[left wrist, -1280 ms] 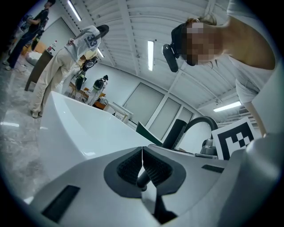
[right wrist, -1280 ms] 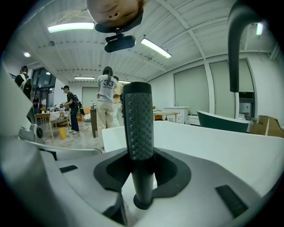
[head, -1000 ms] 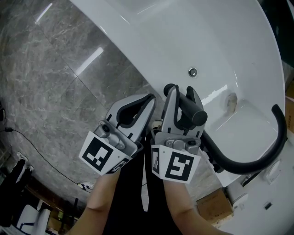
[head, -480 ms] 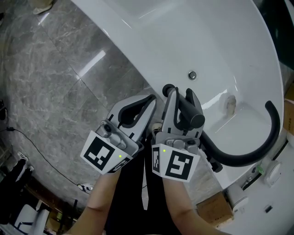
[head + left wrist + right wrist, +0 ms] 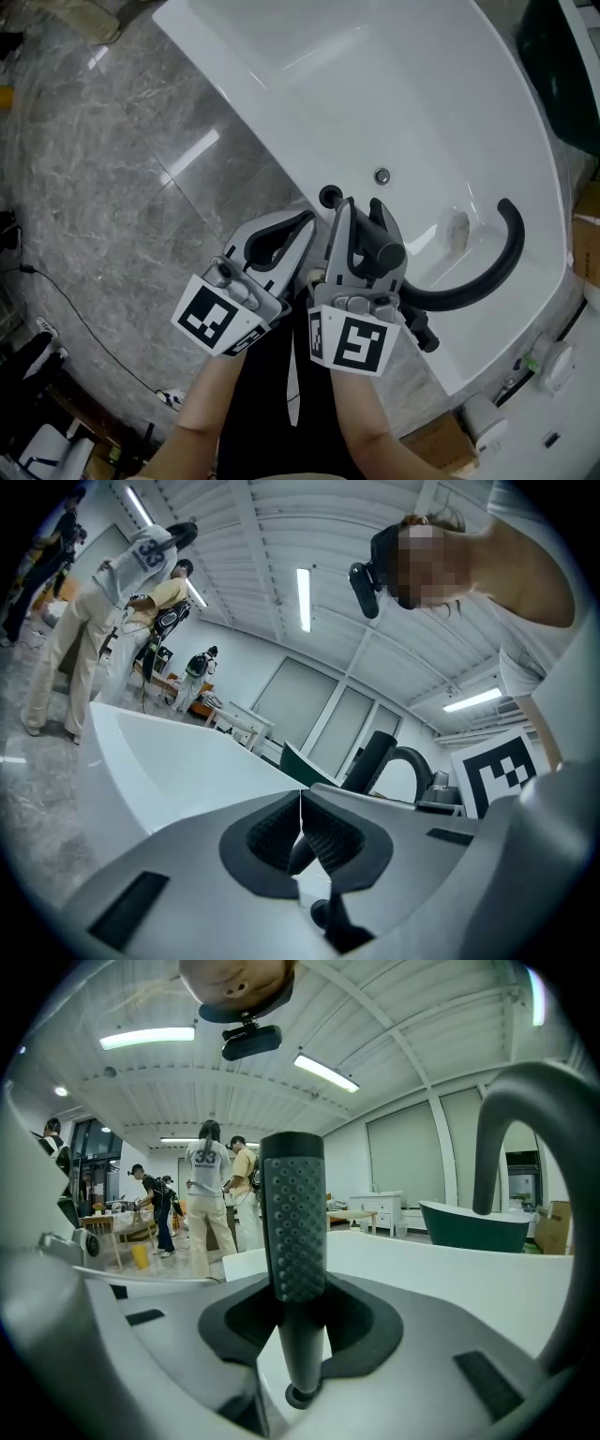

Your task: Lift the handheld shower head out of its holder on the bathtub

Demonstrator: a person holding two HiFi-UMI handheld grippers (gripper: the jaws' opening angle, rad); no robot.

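Note:
The black handheld shower head [image 5: 380, 246] stands upright between the fingers of my right gripper [image 5: 362, 221], which is shut on its dimpled handle [image 5: 293, 1232]. Its lower end hangs just over the round black holder [image 5: 330, 197] on the white bathtub's rim [image 5: 281, 141]; the right gripper view shows that ring [image 5: 300, 1397] under the handle's tip. My left gripper [image 5: 302, 225] sits close beside it on the left, jaws shut with nothing between them, its ribbed pads [image 5: 281, 832] meeting. A black curved pipe [image 5: 487, 272] arcs over the tub on the right.
A chrome button [image 5: 382, 175] and a chrome fitting [image 5: 455, 228] sit on the tub's inner wall. Grey marble floor [image 5: 112, 187] lies to the left. White knobs [image 5: 553, 361] and a cardboard box [image 5: 441, 441] are at the lower right. People stand far behind the tub [image 5: 220, 1204].
Both grippers have risen together, the shower head going up with the right one. The holder ring now shows apart from the jaw tips, and more of the tub is in view.

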